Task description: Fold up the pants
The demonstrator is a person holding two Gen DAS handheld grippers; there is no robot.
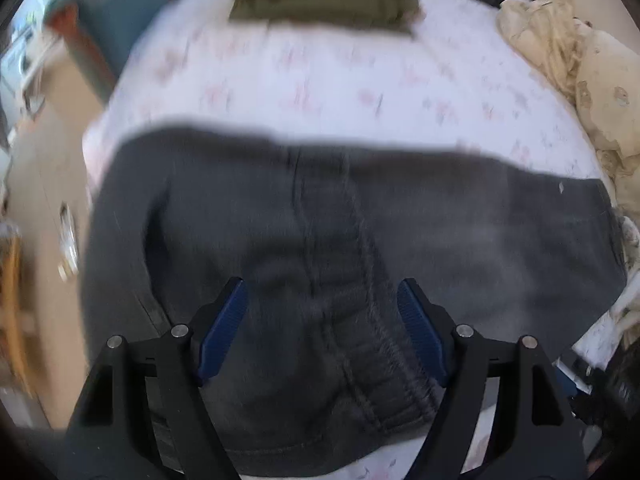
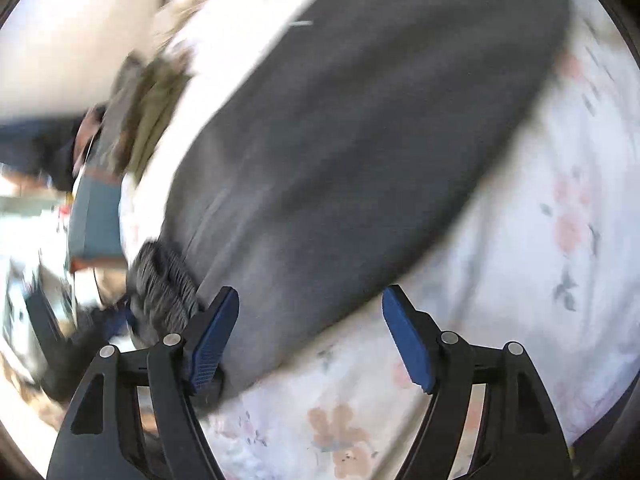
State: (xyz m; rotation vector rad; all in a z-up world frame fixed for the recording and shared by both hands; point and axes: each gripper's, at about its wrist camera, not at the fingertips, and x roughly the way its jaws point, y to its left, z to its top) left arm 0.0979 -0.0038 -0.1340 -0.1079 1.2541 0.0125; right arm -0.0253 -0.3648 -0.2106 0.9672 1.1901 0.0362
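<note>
Dark grey pants [image 1: 320,216] lie flat across a bed with a white floral sheet [image 1: 304,88]. Their elastic waistband [image 1: 384,364] sits between the fingers of my left gripper [image 1: 322,300], which is open just above the cloth. In the right wrist view the same pants [image 2: 360,140] stretch away to the upper right, with the gathered waistband [image 2: 164,284] at the left. My right gripper [image 2: 310,304] is open over the near edge of the pants and the sheet [image 2: 540,240]. Both views are motion-blurred.
A stack of folded olive and grey clothes [image 1: 324,0] lies at the far end of the bed and also shows in the right wrist view [image 2: 148,112]. A crumpled cream cloth [image 1: 572,56] sits at the right. A teal chair [image 1: 116,20] stands left of the bed.
</note>
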